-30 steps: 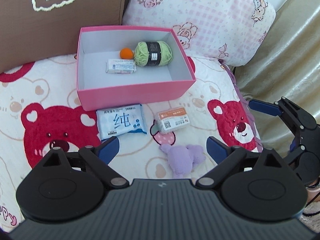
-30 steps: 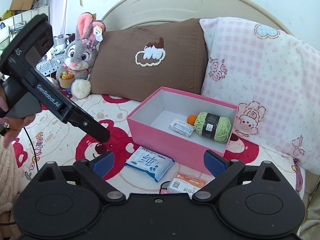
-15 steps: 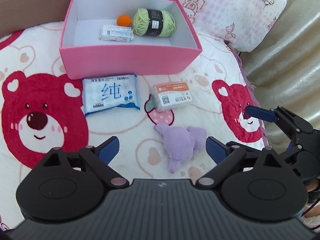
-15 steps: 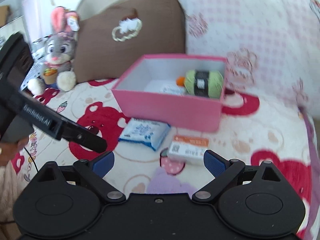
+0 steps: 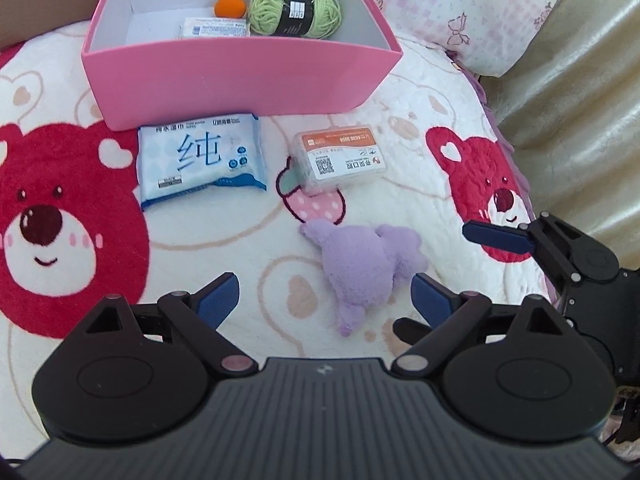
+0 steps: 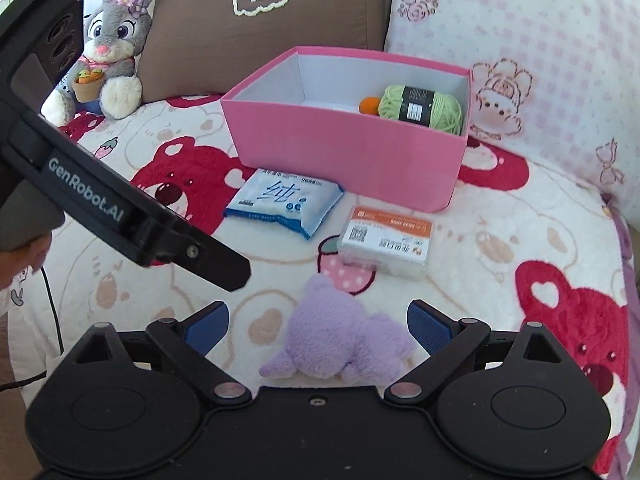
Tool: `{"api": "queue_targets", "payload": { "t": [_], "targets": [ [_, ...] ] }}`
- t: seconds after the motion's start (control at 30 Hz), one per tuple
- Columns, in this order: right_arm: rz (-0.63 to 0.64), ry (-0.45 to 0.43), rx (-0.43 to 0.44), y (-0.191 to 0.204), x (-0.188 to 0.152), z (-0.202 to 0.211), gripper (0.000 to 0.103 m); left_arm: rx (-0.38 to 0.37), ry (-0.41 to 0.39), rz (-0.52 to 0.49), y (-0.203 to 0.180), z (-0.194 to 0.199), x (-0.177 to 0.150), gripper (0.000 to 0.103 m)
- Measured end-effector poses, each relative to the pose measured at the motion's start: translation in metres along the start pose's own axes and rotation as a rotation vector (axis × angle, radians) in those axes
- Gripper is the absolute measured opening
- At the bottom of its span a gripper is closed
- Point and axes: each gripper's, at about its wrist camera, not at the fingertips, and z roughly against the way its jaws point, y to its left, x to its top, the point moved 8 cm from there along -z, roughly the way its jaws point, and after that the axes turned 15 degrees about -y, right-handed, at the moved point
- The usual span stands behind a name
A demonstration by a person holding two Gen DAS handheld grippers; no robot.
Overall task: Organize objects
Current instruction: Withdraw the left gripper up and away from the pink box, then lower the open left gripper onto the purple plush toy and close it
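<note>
right gripper (image 6: pixel 318 326): jaws spread wide, nothing held; the purple plush toy (image 6: pixel 340 344) lies between the blue pads, neither pad pressing on it.
left gripper (image 5: pixel 325 300): also wide apart and empty; in its own view the toy (image 5: pixel 366 270) sits toward the right pad, at about 1 o'clock.
step in hand, as I judge it: picking up the plush toy, most likely with the right gripper, since the toy is centred in that one.
doing it well: lower until the pads flank the thick body rather than the thin limbs, close firmly because plush squashes, and keep the tips off the fleecy blanket (image 6: pixel 500 248) so it is not pinched along. The left gripper should stay clear, as the two are close together.
toy, axis: lies flat; seen from the left wrist its long axis runs from 7 o'clock to 11 o'clock, a narrow end toward the camera. Which end is the head I cannot tell.
small clear box (image 6: pixel 386 242): just beyond the toy at 1 o'clock, long side across the view.
blue wipes packet (image 6: pixel 282 202): at 11 o'clock, slanted, near the pink box.
pink box (image 6: pixel 340 156): farthest, at 12 o'clock, open, holding green yarn (image 6: pixel 420 108), an orange ball (image 6: pixel 369 105) and a small white packet (image 5: pixel 214 29).
</note>
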Motion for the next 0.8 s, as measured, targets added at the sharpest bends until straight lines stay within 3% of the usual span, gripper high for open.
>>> {"api": "queue_targets", "payload": {
  "t": [0.27,0.37,0.5,0.8],
  "targets": [
    [-0.045,0.006,-0.011,-0.007,-0.014,-0.007,0.098,-0.032,-0.019,0.028,-0.002,-0.015,-0.008,0.092],
    [-0.068,0.017,-0.014,-0.011,-0.021,-0.014,0.098,-0.049,-0.043,0.013,-0.003,-0.023,-0.007,0.086],
    [-0.164,0.044,0.023,-0.015,-0.027,-0.021,0.098,-0.048,-0.066,0.002,0.000,-0.028,-0.004,0.084],
    [-0.231,0.112,-0.032,-0.030,-0.048,-0.043,0.098,-0.087,-0.034,0.052,0.003,-0.055,-0.017,0.084]
  ]
}}
